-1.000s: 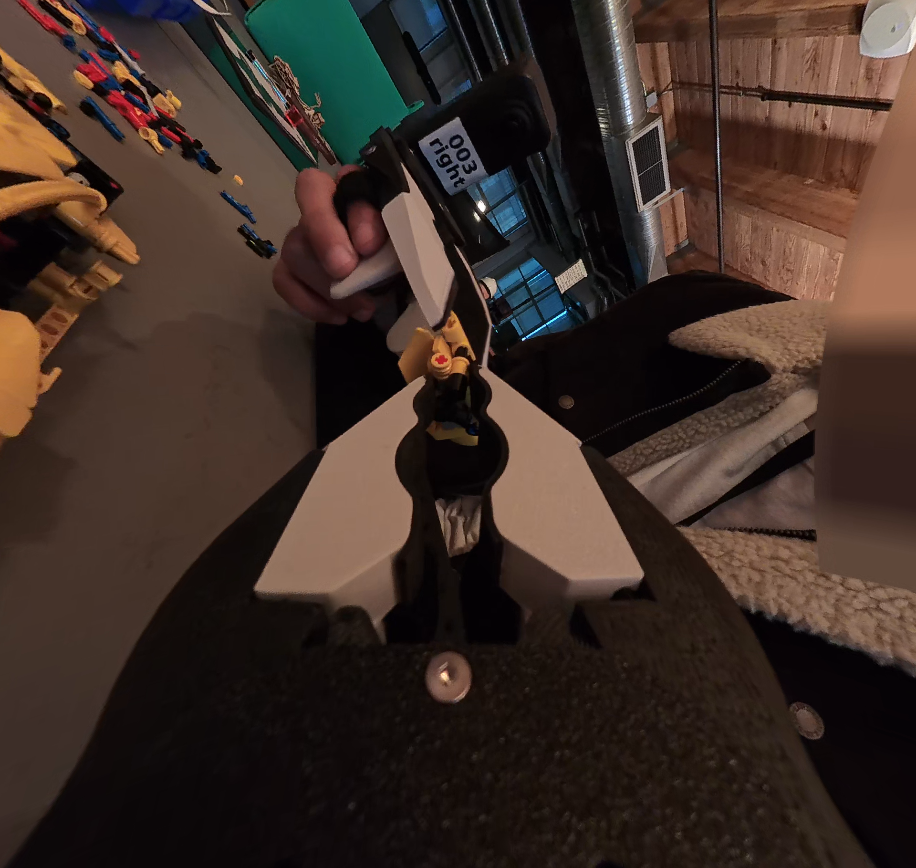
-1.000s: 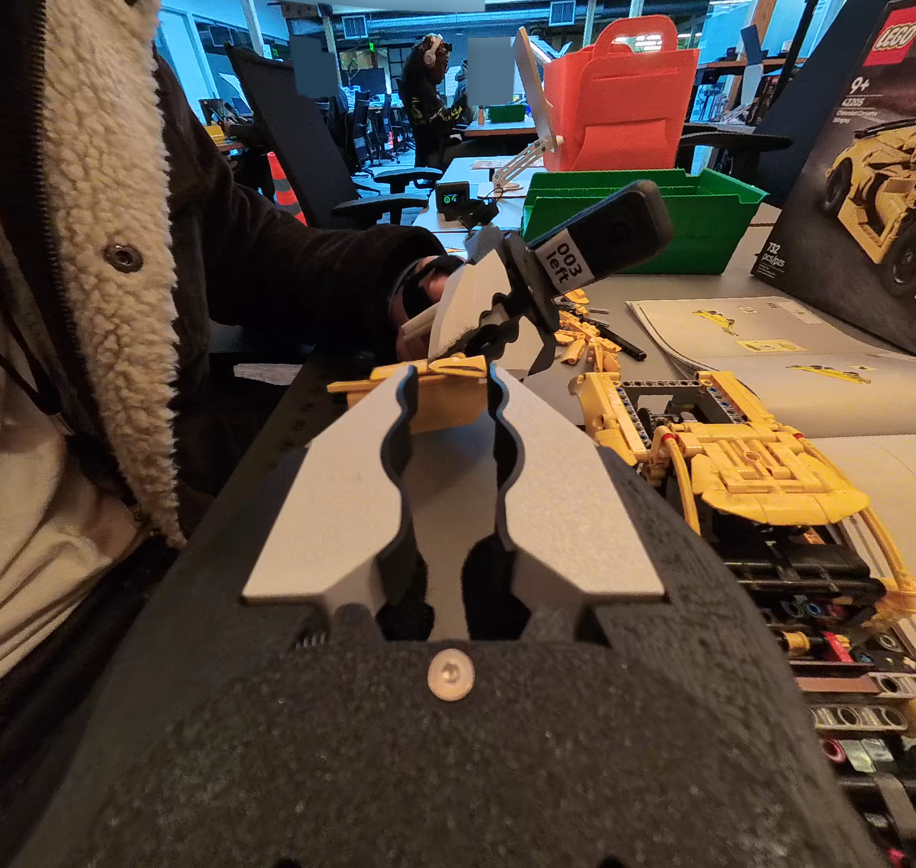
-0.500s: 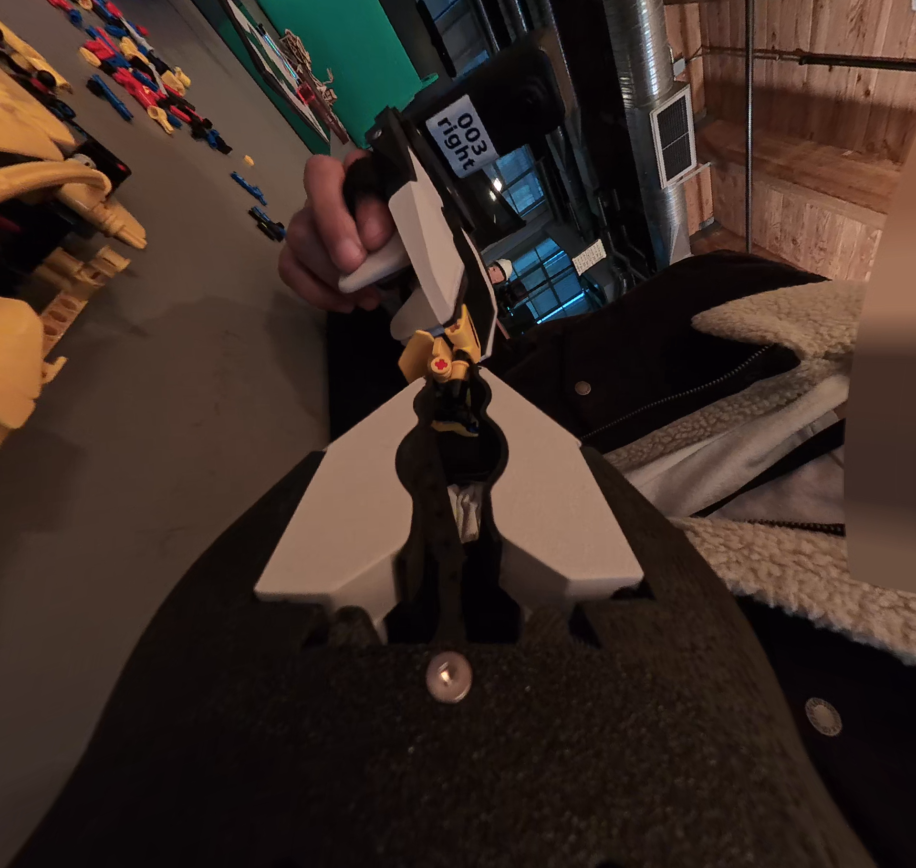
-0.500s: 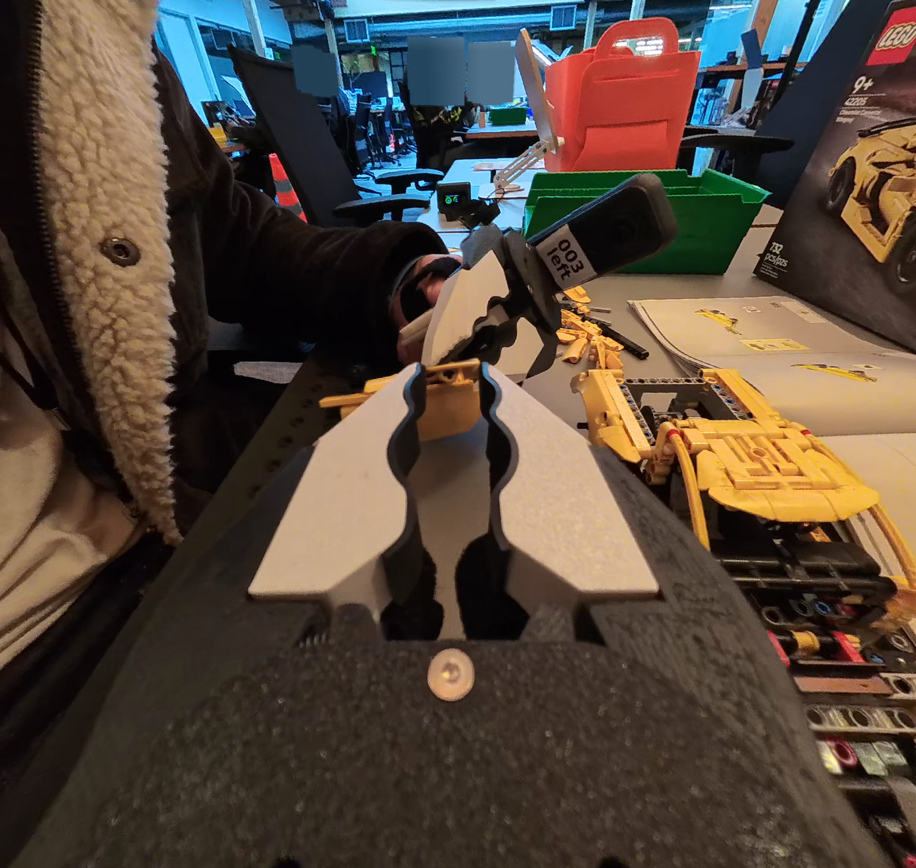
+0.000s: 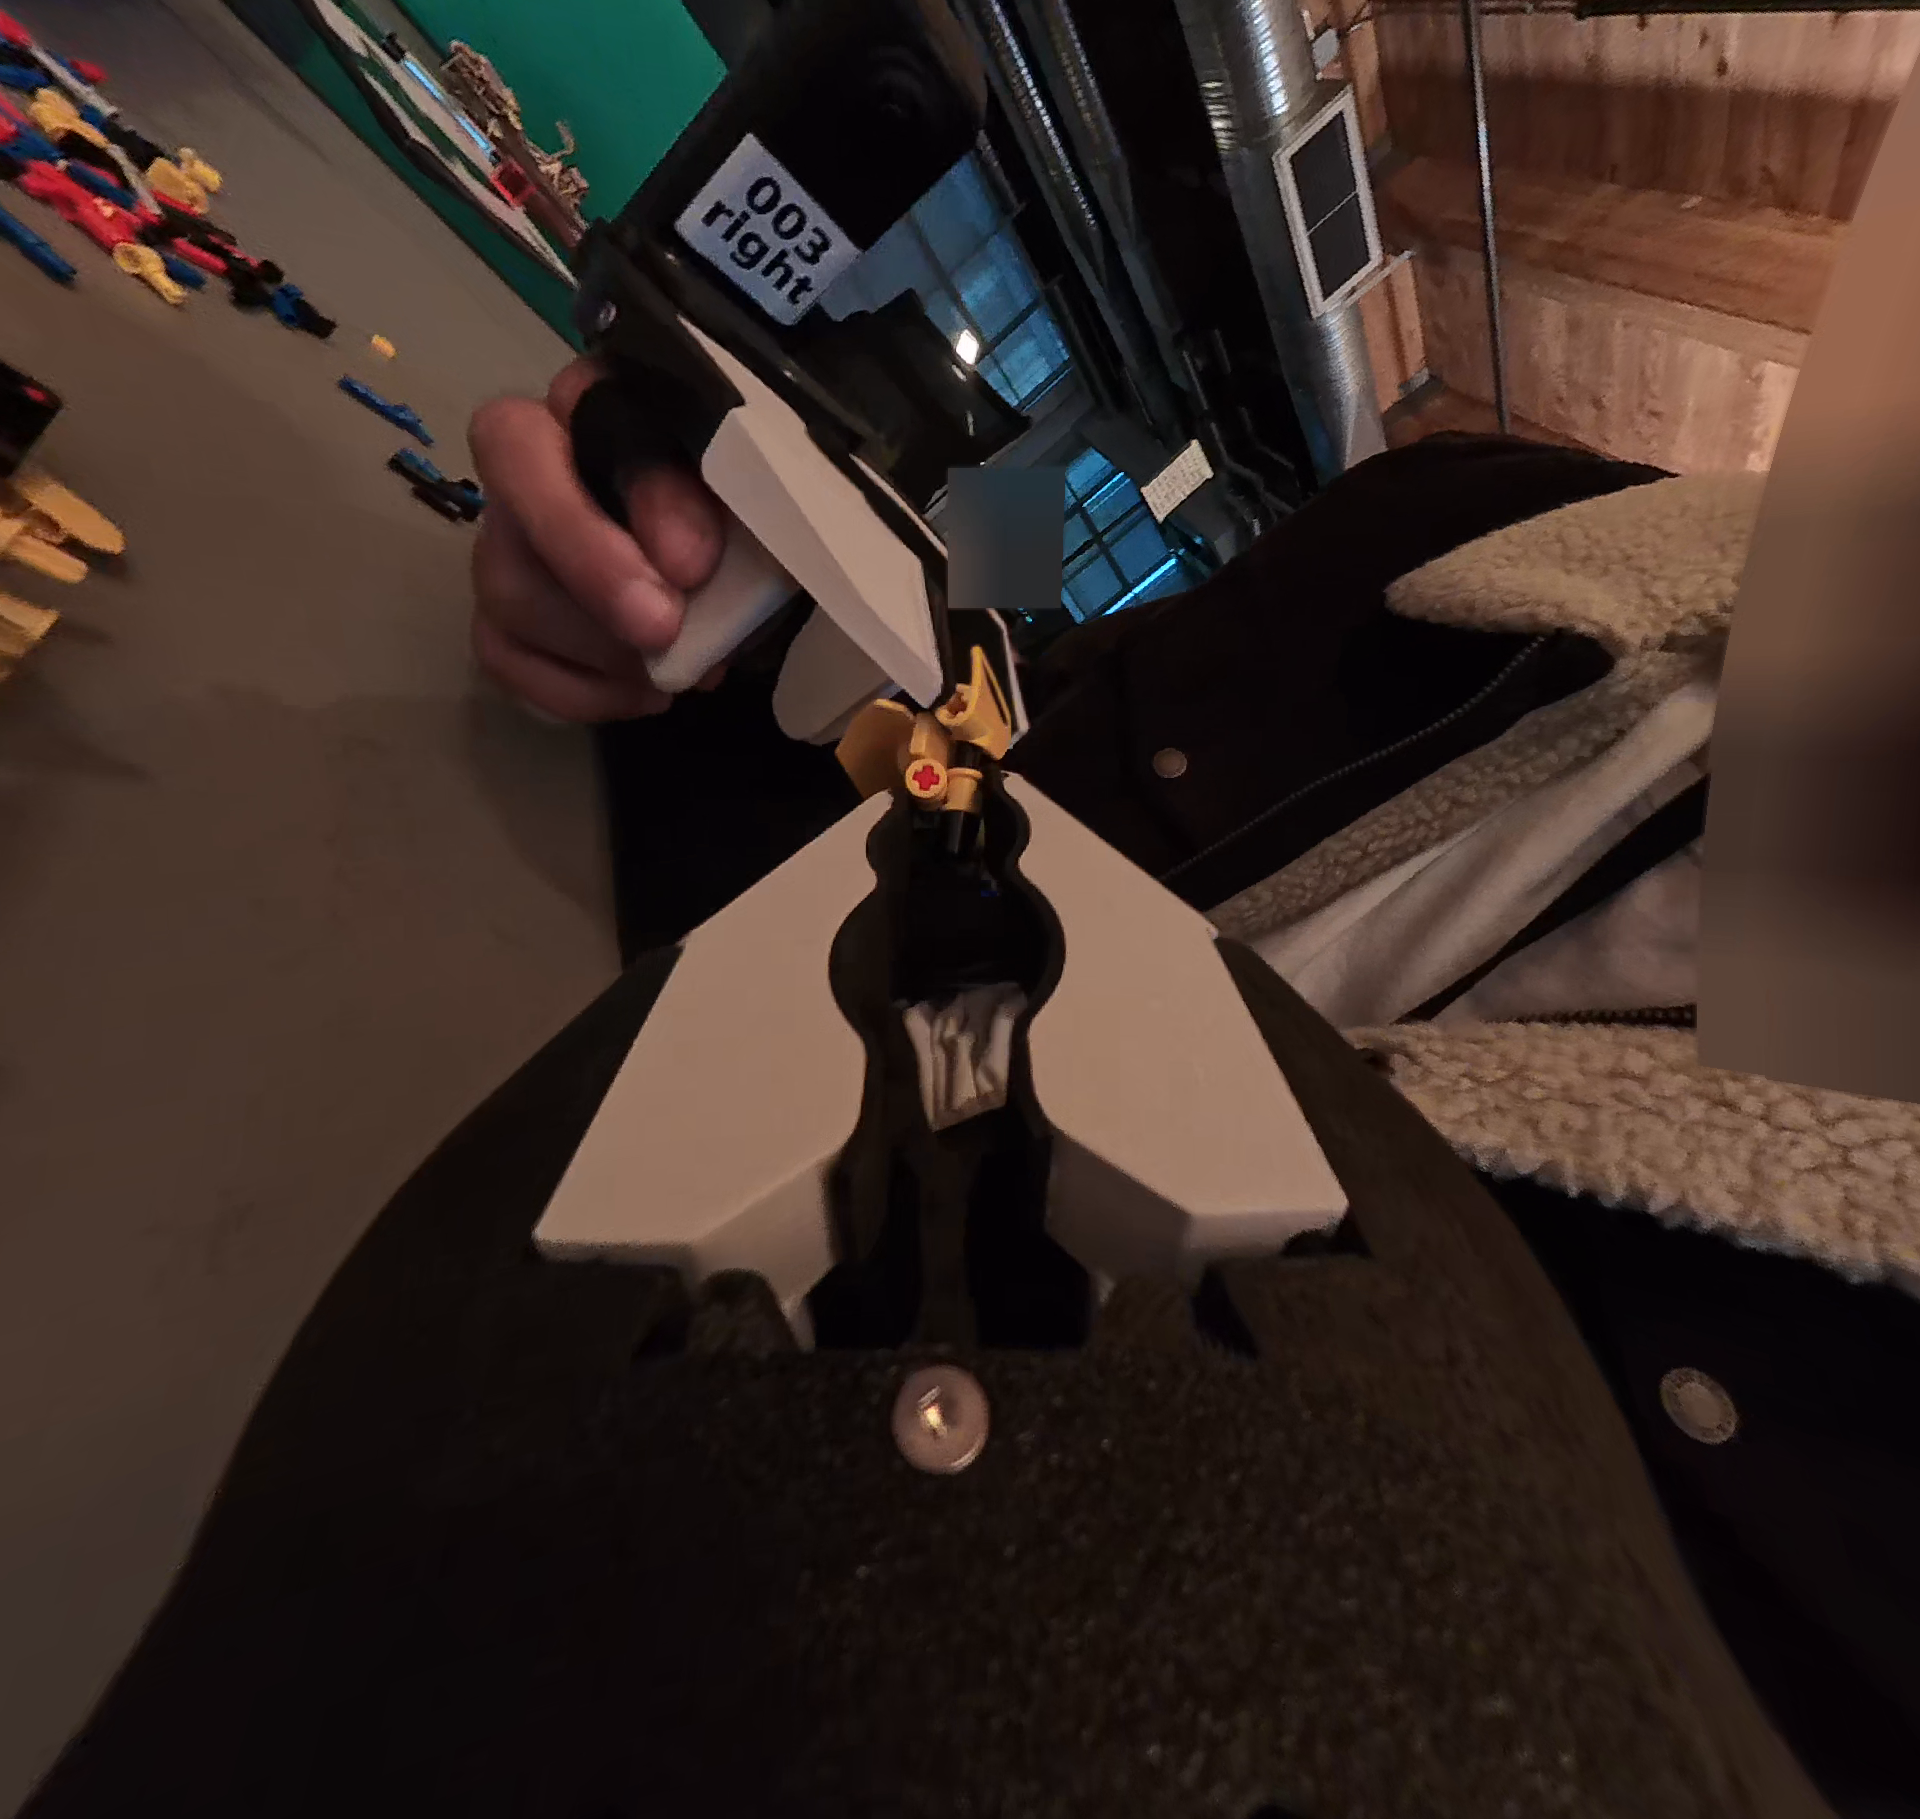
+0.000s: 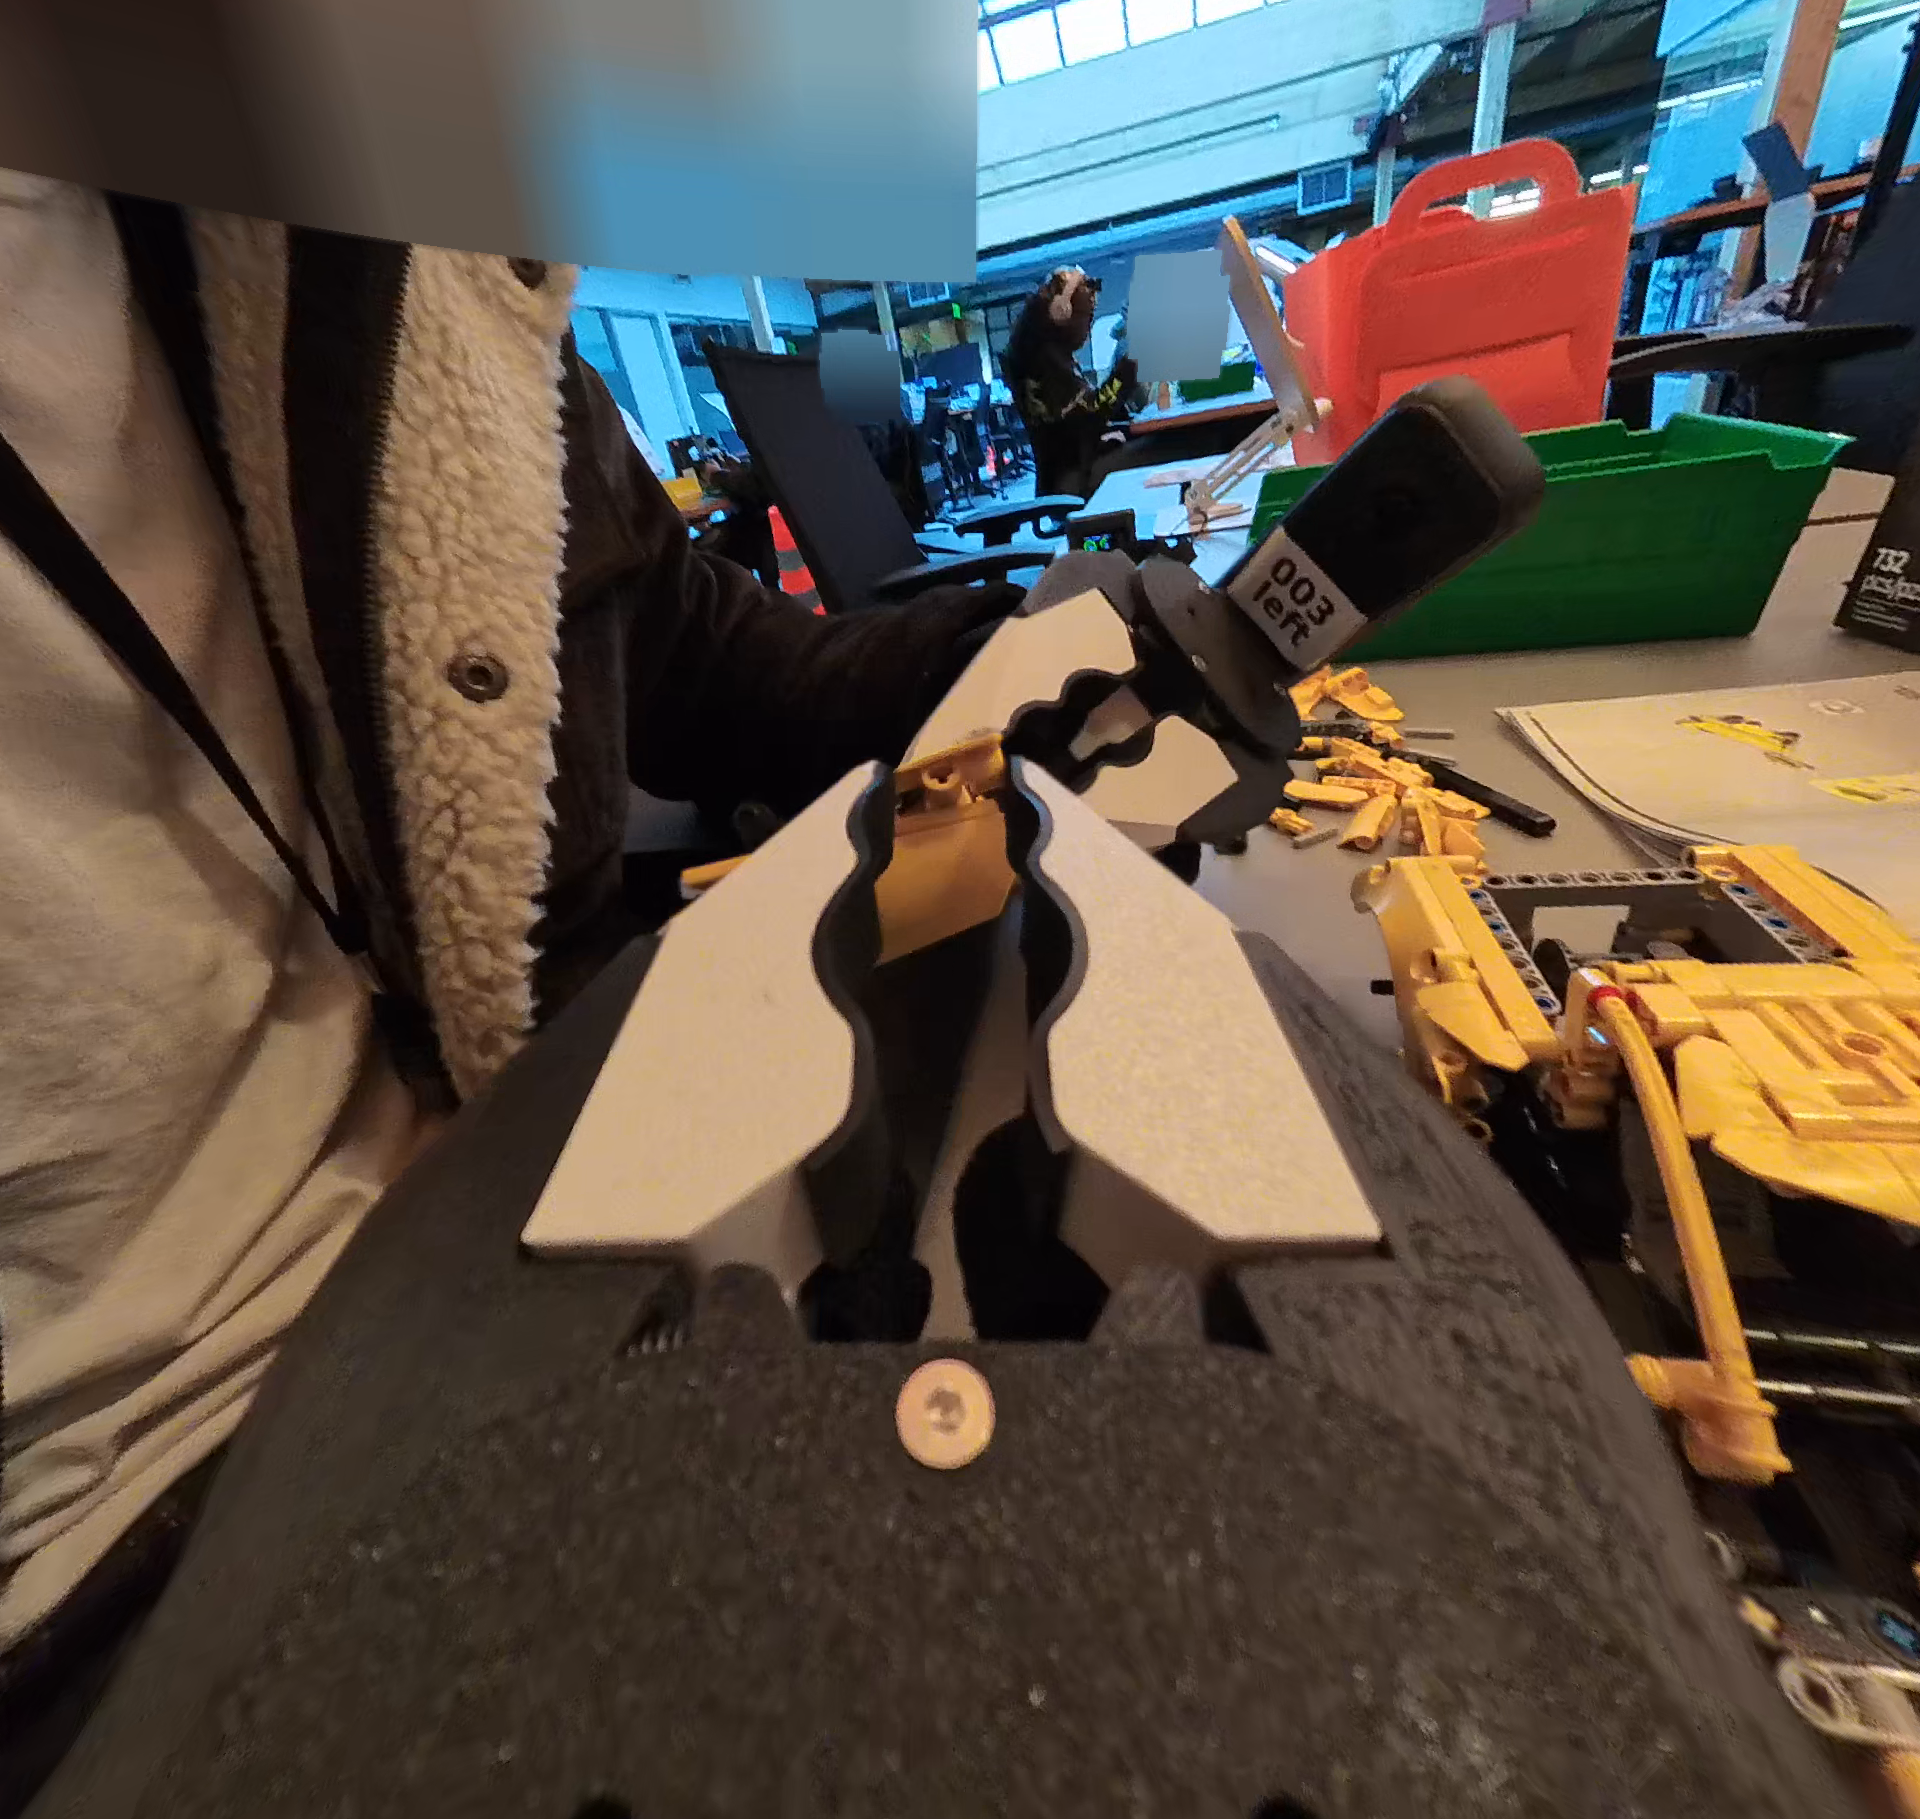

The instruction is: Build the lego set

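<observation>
Holding a small yellow sub-assembly (image 5: 930, 746) up in the air between both tools, I have it well clear of the surface (image 6: 1299, 896) and close to my chest. My left gripper (image 5: 951, 813) is pinching its lower end, a dark stem with a red cross-axle showing just above the tips. My right gripper (image 6: 951, 782) meets the same piece from the other side; its jaws are narrowed around the yellow panel part, and they look to be touching it, though I cannot be sure how firmly.

I judge the step in hand to be mating or seating two small parts of this sub-assembly in mid-air, before it goes onto the car. The next move calls for a straight, steady push along the pin's axis with the left side held still, since any twist could pop the piece out of either grip.

The partly built yellow car (image 6: 1662, 1031) sits on the surface to my right, with the instruction booklet (image 6: 1745, 761) beyond it. Loose yellow pieces (image 6: 1371, 803) lie near the green bin (image 6: 1621, 533), and coloured pins (image 5: 125, 200) are scattered farther off.
</observation>
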Demonstrator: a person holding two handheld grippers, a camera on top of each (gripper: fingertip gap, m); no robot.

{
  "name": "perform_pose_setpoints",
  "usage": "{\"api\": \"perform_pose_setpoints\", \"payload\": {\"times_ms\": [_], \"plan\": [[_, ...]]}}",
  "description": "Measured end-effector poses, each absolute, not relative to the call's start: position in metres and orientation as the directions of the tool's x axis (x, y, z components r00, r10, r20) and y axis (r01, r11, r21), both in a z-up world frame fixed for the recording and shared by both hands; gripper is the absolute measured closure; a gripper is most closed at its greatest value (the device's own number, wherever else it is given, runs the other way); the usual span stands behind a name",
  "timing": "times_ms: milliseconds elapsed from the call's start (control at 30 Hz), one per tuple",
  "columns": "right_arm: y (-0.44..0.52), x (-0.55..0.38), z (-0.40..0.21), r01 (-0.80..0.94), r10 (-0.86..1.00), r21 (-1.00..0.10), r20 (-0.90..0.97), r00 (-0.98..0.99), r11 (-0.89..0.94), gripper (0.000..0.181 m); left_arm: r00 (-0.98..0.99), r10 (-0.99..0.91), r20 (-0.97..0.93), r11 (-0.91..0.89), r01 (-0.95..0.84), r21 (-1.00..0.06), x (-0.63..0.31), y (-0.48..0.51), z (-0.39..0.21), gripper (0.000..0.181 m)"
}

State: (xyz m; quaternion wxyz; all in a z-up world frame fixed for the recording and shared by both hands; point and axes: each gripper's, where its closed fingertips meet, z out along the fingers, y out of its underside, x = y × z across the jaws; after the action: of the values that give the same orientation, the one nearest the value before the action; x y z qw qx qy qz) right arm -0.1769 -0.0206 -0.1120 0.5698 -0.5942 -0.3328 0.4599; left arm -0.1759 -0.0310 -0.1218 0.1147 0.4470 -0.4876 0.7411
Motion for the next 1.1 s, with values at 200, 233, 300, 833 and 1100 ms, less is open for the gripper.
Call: {"api": "perform_pose_setpoints", "payload": {"times_ms": [200, 233, 300, 833, 1100], "plan": [[-0.025, -0.180, -0.103, -0.185, 0.932, -0.974, -0.181, 0.312, -0.127, 0.161, -0.621, -0.217, 0.753, -0.511, -0.585, -0.630, -0.180, -0.036, -0.111, 0.169], [-0.023, -0.179, -0.102, -0.190, 0.928, -0.973, -0.187, 0.323, -0.130, 0.161, -0.618, -0.220, 0.755, -0.517, -0.583, -0.627, -0.179, -0.035, -0.111, 0.169], [-0.018, -0.175, -0.103, -0.168, 0.914, -0.979, -0.174, 0.366, -0.119, 0.160, -0.601, -0.222, 0.768, -0.540, -0.580, -0.610, -0.176, -0.030, -0.112, 0.169], [0.030, -0.149, -0.120, 0.321, 0.452, -0.946, 0.268, 0.851, -0.045, 0.123, -0.388, -0.326, 0.862, -0.822, -0.334, -0.461, -0.144, 0.048, -0.123, 0.167], [0.040, -0.146, -0.123, 0.393, 0.311, -0.919, 0.366, 0.877, -0.027, 0.159, -0.443, -0.336, 0.831, -0.828, -0.282, -0.485, -0.147, 0.040, -0.108, 0.167]]}}
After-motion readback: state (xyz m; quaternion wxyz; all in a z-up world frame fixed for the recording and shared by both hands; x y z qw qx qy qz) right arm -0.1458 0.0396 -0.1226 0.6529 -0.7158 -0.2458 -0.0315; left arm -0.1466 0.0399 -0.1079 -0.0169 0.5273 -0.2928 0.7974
